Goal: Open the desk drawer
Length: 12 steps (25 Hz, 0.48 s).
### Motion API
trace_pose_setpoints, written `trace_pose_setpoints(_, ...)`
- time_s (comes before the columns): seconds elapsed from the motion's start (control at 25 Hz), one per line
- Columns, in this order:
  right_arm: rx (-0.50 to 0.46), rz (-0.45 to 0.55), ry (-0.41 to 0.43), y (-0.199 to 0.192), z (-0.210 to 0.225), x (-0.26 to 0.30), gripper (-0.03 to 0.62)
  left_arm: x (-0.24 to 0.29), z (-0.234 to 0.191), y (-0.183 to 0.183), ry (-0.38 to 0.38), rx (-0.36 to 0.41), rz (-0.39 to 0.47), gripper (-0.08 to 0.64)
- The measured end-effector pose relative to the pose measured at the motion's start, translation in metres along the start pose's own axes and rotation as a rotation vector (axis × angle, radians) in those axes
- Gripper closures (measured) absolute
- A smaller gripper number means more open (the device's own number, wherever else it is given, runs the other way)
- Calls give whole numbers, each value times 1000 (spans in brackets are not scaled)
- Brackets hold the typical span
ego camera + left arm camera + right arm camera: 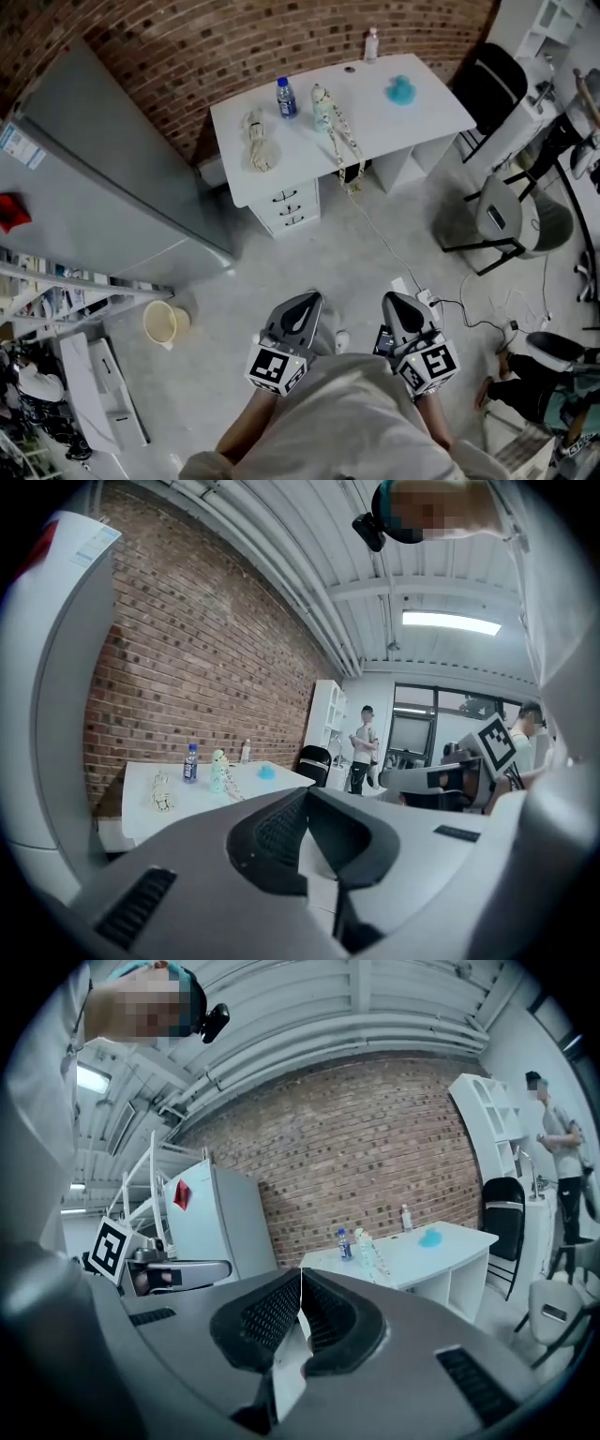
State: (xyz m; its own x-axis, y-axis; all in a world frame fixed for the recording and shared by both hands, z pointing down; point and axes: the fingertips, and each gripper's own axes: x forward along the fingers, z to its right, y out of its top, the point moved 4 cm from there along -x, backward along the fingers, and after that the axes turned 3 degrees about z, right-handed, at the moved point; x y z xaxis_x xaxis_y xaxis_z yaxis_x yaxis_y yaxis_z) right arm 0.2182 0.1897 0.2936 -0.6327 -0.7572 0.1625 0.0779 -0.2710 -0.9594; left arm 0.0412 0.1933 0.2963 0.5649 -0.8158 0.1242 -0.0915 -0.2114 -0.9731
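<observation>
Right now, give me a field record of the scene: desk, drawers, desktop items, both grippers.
desk: white desk against the brick wall
drawers: drawer stack under the desk's left end in the head view; all appear shut
on desk: rope coil, water bottle, blue object
left gripper: shut, empty, well short of the desk
right gripper: shut, empty, beside the left one
task state: drawer not yet touched

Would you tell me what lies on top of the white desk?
A coiled rope, a water bottle, a pale bottle with a cord trailing over the edge, a turquoise object and a small bottle at the back. The closed drawers hide their contents.
</observation>
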Motion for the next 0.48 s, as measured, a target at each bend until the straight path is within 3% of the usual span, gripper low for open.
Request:
trace_pose_setpoints(0.24, -60, -41, 13, 28, 34, 56, 565, 66, -42, 2, -6, -34, -6, 554)
trace_pose_setpoints(0.48, -125, -53, 21, 58, 67, 126, 566, 131, -106, 24, 15, -63, 53, 554)
